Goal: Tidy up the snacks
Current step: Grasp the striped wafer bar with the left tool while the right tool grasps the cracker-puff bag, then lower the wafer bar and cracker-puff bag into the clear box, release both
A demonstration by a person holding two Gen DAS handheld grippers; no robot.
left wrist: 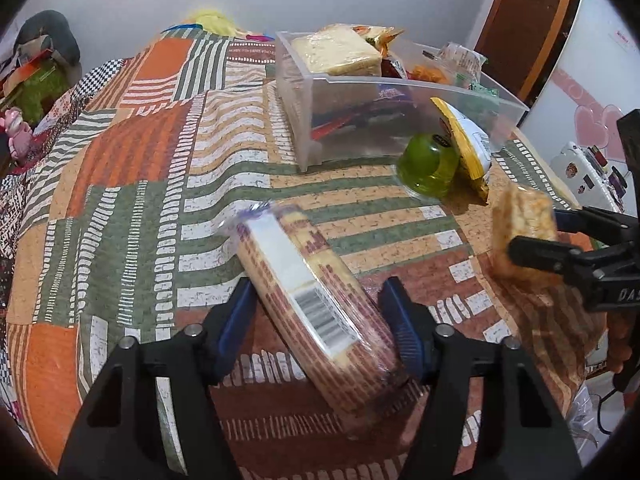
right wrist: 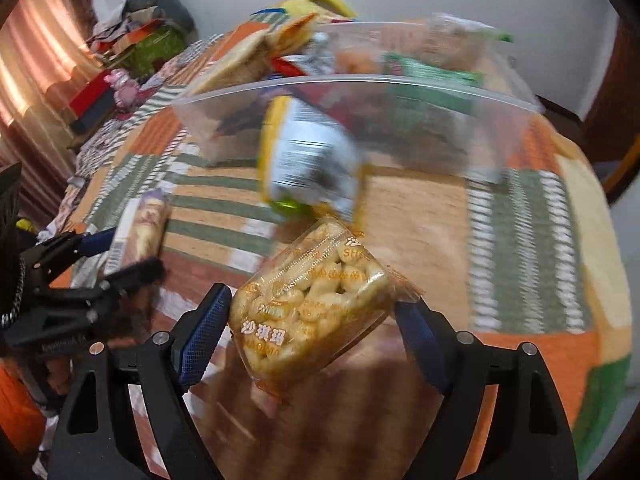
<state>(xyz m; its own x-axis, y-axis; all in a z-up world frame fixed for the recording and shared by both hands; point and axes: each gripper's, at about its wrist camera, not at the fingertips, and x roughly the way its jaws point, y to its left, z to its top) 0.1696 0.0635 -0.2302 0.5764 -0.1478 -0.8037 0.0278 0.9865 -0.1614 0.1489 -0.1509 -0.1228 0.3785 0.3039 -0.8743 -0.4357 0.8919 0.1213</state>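
**Two snacks in hand, the bin just ahead**

The patchwork-covered bed (left wrist: 132, 184) carries everything here. Toward its far side stands the clear plastic bin (left wrist: 400, 120), already partly filled with wrapped snacks, a pale wrapped block among them; its near wall faces both grippers.

Just in front of the bin's near right corner, a yellow-and-white pouch (left wrist: 468, 148) leans against a green jelly cup (left wrist: 430, 164). Both rest on the cover, outside the bin.

The long cracker pack (left wrist: 308, 300) lies between the fingers of the left gripper (left wrist: 320, 328). Its long axis runs diagonally, from lower right near the camera up toward the left, so the blue pads sit either side of its middle. The pads look close to the wrapper, but whether they press it or merely bracket it I cannot tell; the pack seems to rest on the cover.

The right gripper (right wrist: 316, 324) is closed on a square puffed-rice cake (right wrist: 308, 308) in a clear wrapper, held clear of the cover. The right wrist view is blurred, suggesting motion.

Judging by layout, the rice cake is the nearer candidate for the bin: the bin lies straight ahead of the right fingers, with the pouch and jelly cup between, so the cake would need to pass over them and the near wall.
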